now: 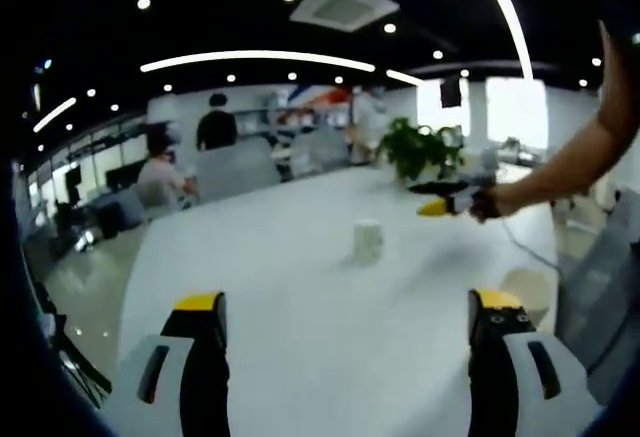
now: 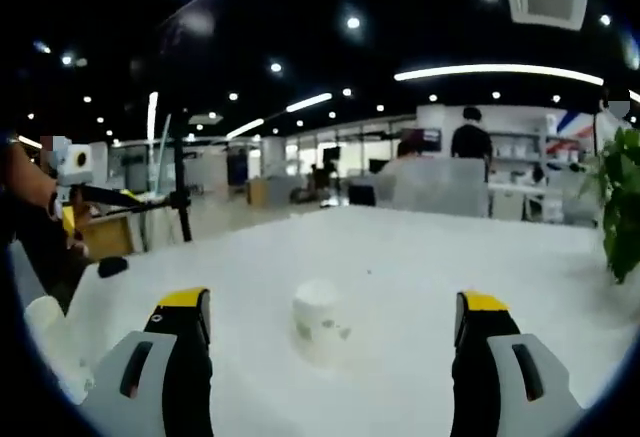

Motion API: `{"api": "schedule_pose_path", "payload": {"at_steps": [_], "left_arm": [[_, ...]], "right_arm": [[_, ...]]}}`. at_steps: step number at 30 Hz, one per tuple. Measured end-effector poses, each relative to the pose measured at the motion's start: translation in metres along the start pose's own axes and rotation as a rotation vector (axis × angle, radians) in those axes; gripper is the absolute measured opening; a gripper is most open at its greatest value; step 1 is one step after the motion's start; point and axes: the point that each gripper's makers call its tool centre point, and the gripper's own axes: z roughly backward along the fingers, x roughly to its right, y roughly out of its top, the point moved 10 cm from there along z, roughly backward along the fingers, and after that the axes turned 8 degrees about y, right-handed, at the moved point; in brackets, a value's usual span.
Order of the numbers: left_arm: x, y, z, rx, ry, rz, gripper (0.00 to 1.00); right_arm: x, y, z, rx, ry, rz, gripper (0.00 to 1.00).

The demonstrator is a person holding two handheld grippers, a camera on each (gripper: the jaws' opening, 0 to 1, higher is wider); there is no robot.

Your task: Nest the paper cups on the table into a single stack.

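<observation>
Yellow-tipped jaws of my left gripper (image 1: pixel 347 319) stand wide apart with nothing between them, raised above the white table (image 1: pixel 300 357). Taking the paper cup (image 1: pixel 368 241) as my landmark: in the left gripper view it stands on the table beyond the jaws, roughly centred between them and well apart from both tips. It looks upside down, though I can't be sure at this size. Beyond and to the right of the cup, a hand holds my right gripper (image 1: pixel 440 200) out over the table, its yellow tip pointing toward the cup; further behind it is a potted plant (image 1: pixel 420 147).

In the right gripper view, my right gripper (image 2: pixel 330 309) also has its jaws spread apart and empty, and the cup (image 2: pixel 320 321) sits on the table between them, a little beyond the tips, with a faint printed mark on its side. I can make out only 1 cup clearly; a pale shape at the left edge of that view is too blurred to name.

I judge the cup light, thin-walled and easy to crush or tip, and the smooth table will let it slide. I'd take it across the middle of the wall with a gentle squeeze, 1 jaw on each side, not at the flimsy rim.
</observation>
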Motion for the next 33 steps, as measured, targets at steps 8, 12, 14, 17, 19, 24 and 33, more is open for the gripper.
{"api": "schedule_pose_path", "payload": {"at_steps": [8,12,14,17,19,24,33], "left_arm": [[0.006,0.002,-0.003,-0.004,-0.011,-0.017,0.98],[0.006,-0.002,-0.002,-0.016,-0.003,-0.01,0.98],[0.006,-0.005,0.0,-0.019,-0.004,-0.008,0.98],[0.008,-0.011,0.004,-0.03,0.002,-0.003,0.98],[0.008,-0.015,0.007,-0.037,0.007,0.0,0.98],[0.009,-0.021,0.011,-0.049,0.013,0.007,0.98],[0.008,-0.022,0.011,-0.035,0.018,0.009,0.98]], "right_arm": [[0.008,-0.002,-0.026,-0.005,0.017,0.007,1.0],[0.008,-0.006,-0.043,-0.01,0.029,0.016,1.0],[0.005,-0.009,-0.052,-0.016,0.041,0.024,0.99],[0.002,-0.015,-0.062,-0.029,0.046,0.027,0.99],[0.002,-0.019,-0.069,-0.028,0.042,0.021,0.99],[0.002,-0.029,-0.08,-0.064,0.02,0.008,0.92],[0.004,-0.042,-0.089,-0.083,-0.025,-0.053,0.68]]}}
